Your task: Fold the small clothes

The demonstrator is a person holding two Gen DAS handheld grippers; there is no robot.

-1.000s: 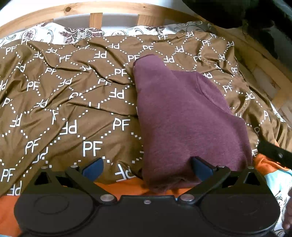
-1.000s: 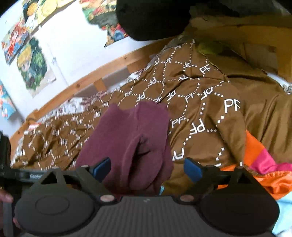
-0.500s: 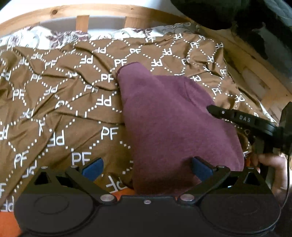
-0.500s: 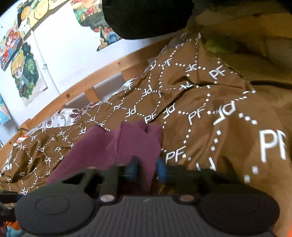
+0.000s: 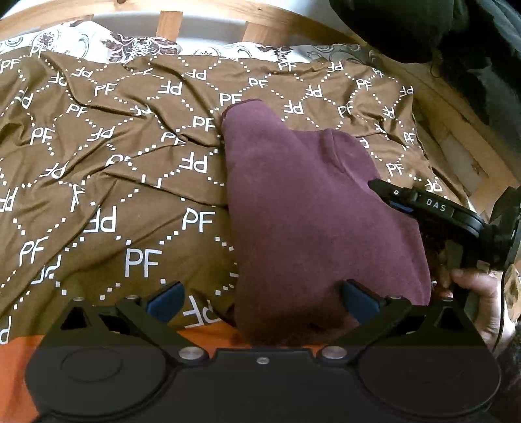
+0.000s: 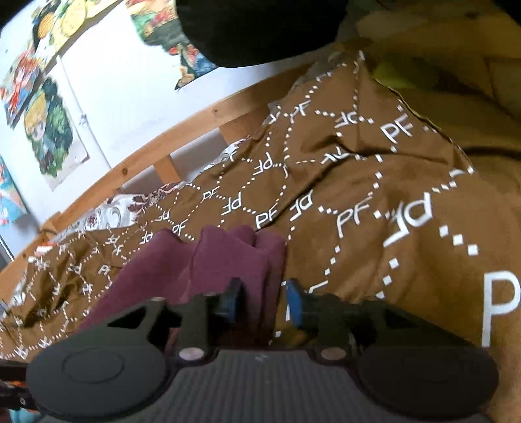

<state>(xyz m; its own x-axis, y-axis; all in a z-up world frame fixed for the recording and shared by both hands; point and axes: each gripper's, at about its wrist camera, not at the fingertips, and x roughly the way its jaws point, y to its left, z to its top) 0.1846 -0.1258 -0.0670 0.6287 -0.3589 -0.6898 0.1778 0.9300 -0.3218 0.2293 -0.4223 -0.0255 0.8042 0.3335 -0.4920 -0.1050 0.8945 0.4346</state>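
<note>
A folded maroon garment [image 5: 312,214] lies on a brown "PF"-patterned bedspread [image 5: 107,182]. My left gripper [image 5: 262,302] stands open wide at the garment's near edge, its right pad resting on the cloth. My right gripper [image 5: 395,201] reaches onto the garment's right edge, held by a hand [image 5: 475,293]. In the right wrist view the right gripper [image 6: 260,304] has its jaws opening, with the garment's stacked edge [image 6: 228,257] between the blue pads [image 6: 294,306]. A narrow gap shows beside the right pad.
A wooden bed frame [image 5: 169,24] runs along the far side, with a floral pillow [image 5: 130,45] beneath it. Orange fabric [image 5: 16,354] lies at the near edge. Posters [image 6: 49,136] hang on the white wall. A dark object [image 5: 407,26] sits top right.
My right gripper moved in onto the garment's right edge, closed on its layers, and its jaws have now parted again. The left gripper has stayed nearly still and open.
</note>
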